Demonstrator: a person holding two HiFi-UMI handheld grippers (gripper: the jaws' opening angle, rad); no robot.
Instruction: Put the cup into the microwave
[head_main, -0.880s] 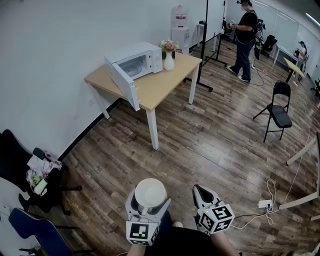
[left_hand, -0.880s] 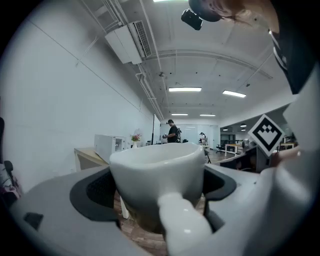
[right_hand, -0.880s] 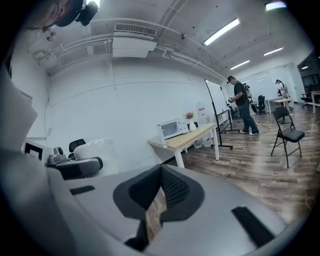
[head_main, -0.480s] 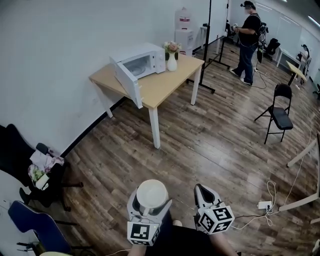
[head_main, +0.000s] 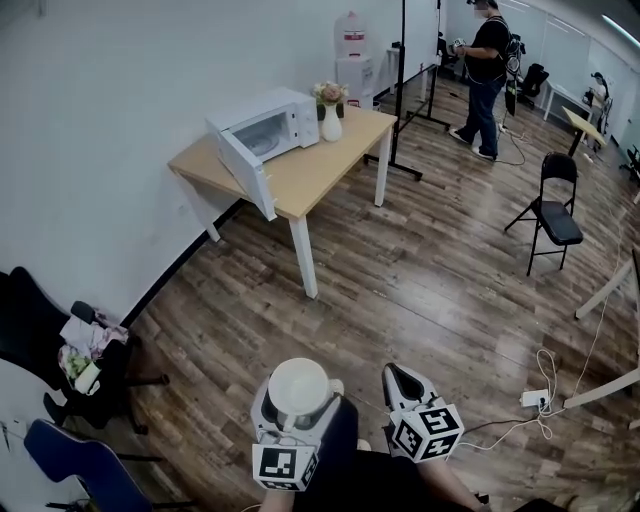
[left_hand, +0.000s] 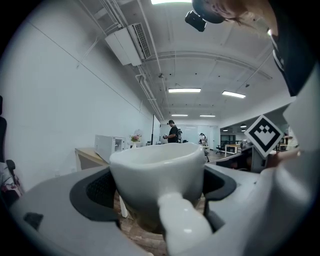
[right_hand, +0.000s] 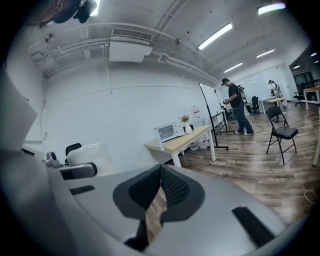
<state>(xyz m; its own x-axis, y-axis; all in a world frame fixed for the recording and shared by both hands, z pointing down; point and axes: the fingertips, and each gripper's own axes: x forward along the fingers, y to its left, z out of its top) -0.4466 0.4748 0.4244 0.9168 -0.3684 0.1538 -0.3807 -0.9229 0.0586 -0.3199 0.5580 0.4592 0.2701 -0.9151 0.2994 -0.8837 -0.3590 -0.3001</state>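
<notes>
Against the earlier head view, little is changing. The left gripper (head_main: 297, 412) is still sitting at the bottom edge of the view, still clamping the white cup (head_main: 299, 386). The right gripper (head_main: 403, 381) is keeping its place just beside it. The desk (head_main: 318, 178) is lying slightly further left in the view than before. The person (head_main: 487, 68) at the far end of the room is standing in about the same spot.

The cup is standing upright between the left gripper's pads (left_hand: 102, 190), which are pressing on its two sides. Its long axis is running vertically, with the mouth facing up and the rim level. Its handle (left_hand: 182, 225) is pointing back along the gripper, toward the holder. The cup is hanging above the wooden floor (head_main: 420, 290), well apart from the desk.

The right gripper's jaws are closing tip to tip, with nothing between them.

The microwave (head_main: 268, 122) is sitting at the desk's wall-side edge. Its door (head_main: 245, 172) is hanging open, reaching out toward the desk's near edge. A vase of flowers (head_main: 330, 108) is standing just beside the microwave, toward the desk's far corner.
</notes>
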